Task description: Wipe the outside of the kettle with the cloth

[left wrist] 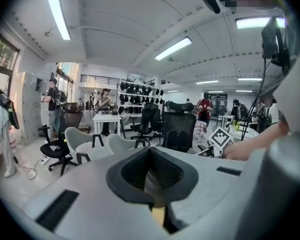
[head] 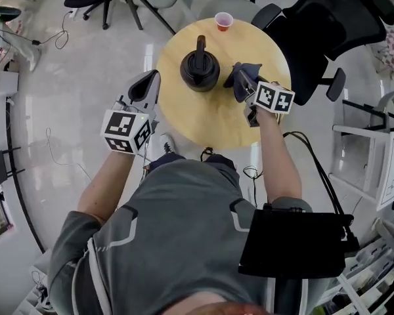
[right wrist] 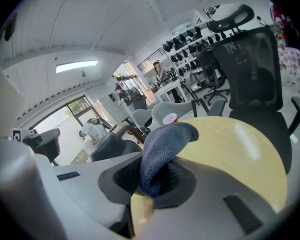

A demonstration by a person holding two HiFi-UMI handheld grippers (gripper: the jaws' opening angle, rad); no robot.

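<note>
I'm holding my left gripper [head: 146, 87] pinched together on nothing, hanging off the 9 o'clock edge of the table [head: 210, 125]. The kettle [head: 199, 69] is sitting near the table's middle, handle pointing to 12 o'clock. At its 3 o'clock my right gripper [head: 248, 87] is clamping the cloth [head: 240, 74], a bunched fold poking out past the jaws, just beside the kettle wall; contact I can't call. I'm reckoning the wipe needs that fold pressed flat and swept round the belly, with the left steadying the handle. The kettle is wearing its lid, contents hidden. The red cup [head: 224, 21] is standing at the 12 o'clock rim, and I can't tell what's inside.
</note>
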